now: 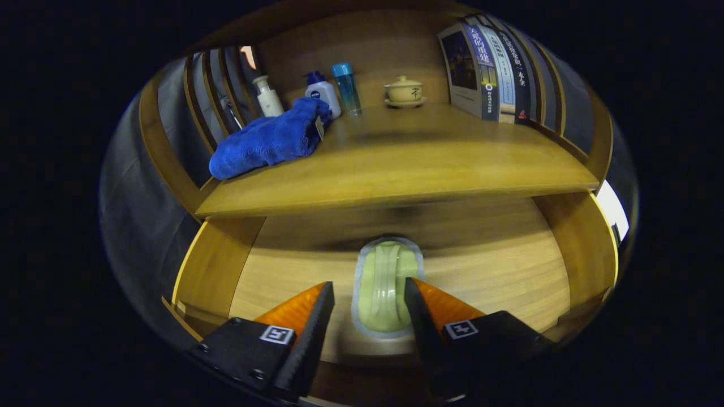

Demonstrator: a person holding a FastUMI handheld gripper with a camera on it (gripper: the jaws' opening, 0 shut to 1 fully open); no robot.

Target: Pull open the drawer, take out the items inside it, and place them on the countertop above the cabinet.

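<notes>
The drawer [543, 265] stands open; a pale green glazed dish [386, 285] lies mid-floor, near its front edge, between the parted fingers of the tool [369, 297], which grip nothing. It looks rigid, slick and breakable, so take it across its narrow sides

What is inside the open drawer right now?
One pale green packet lies on the drawer floor, between the open gripper's fingers, untouched as far as shows. The drawer's back part runs under the countertop, hidden in shadow.
</notes>
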